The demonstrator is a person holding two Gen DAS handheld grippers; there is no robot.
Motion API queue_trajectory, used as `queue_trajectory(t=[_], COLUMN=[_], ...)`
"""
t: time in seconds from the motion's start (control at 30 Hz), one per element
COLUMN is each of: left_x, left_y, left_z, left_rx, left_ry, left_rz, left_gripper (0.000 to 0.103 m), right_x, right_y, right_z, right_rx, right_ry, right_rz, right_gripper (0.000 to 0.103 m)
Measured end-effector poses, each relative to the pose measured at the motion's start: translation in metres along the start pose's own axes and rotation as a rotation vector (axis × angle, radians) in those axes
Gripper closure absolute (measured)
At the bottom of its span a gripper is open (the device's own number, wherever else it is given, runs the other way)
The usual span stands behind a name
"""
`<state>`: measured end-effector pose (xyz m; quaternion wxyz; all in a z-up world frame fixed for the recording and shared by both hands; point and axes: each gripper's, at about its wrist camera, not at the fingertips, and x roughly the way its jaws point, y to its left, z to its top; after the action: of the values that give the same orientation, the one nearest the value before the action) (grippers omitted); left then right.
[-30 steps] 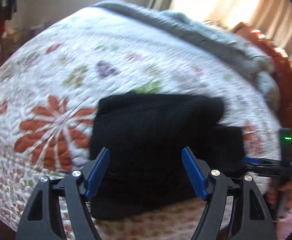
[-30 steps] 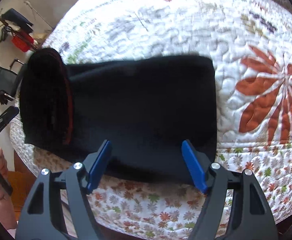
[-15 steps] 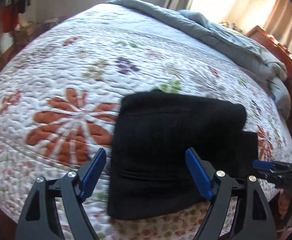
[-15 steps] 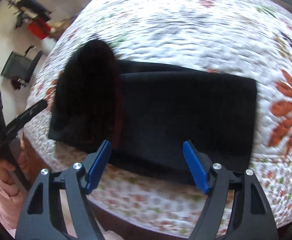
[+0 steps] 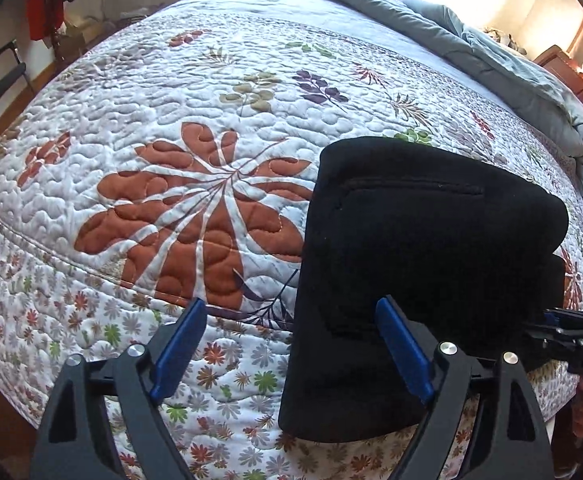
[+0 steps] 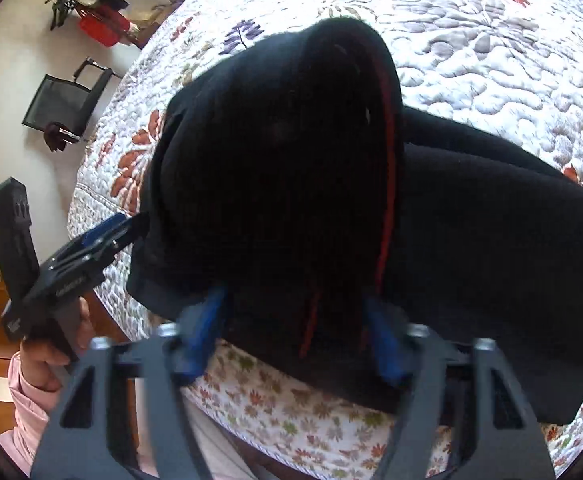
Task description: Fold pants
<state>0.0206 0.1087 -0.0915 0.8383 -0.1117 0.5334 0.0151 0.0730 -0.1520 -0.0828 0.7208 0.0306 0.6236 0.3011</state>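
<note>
Now, from the left wrist view, we see our left tool (image 5: 287,354) spread wide and holding nothing, hovering over the near edge of the bed (image 5: 139,152). Its left finger sits above the quilt's flowered border, its right finger over the pants (image 5: 423,248), which lie folded into a black block on the quilt near the bed's edge. Farther right, the tip of our right tool (image 5: 563,320) pokes in at the pants' right side. From the right wrist view, our right tool (image 6: 291,336) has a raised black fold with red stripes between its fingers; blur keeps us from telling whether it is pinching.
</note>
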Motion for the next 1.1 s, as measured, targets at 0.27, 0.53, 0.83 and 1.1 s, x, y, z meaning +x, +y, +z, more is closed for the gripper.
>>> queue_trajectory(t=[0.27, 0.53, 0.83, 1.1], left_x=[-0.010, 0.014, -0.003, -0.006], left_y=[-0.002, -0.025, -0.013, -0.008], left_z=[0.004, -0.009, -0.005, -0.006], left_rx=[-0.003, 0.048, -0.012, -0.021], left_ry=[-0.034, 0.009, -0.009, 0.020], left_rz=[-0.011, -0.030, -0.084, -0.096], left_gripper=[0.016, 0.008, 0.009, 0.009], right_x=[-0.048, -0.016, -0.059, -0.046], right_y=[-0.009, -0.030, -0.031, -0.055], right_z=[-0.009, -0.021, -0.025, -0.017], right_rx=[0.016, 0.052, 0.035, 0.092], right_ry=[-0.099, -0.042, -0.118, -0.066], right_rz=[0.121, -0.027, -0.038, -0.069], right_gripper=[0.092, 0.088, 0.030, 0.022])
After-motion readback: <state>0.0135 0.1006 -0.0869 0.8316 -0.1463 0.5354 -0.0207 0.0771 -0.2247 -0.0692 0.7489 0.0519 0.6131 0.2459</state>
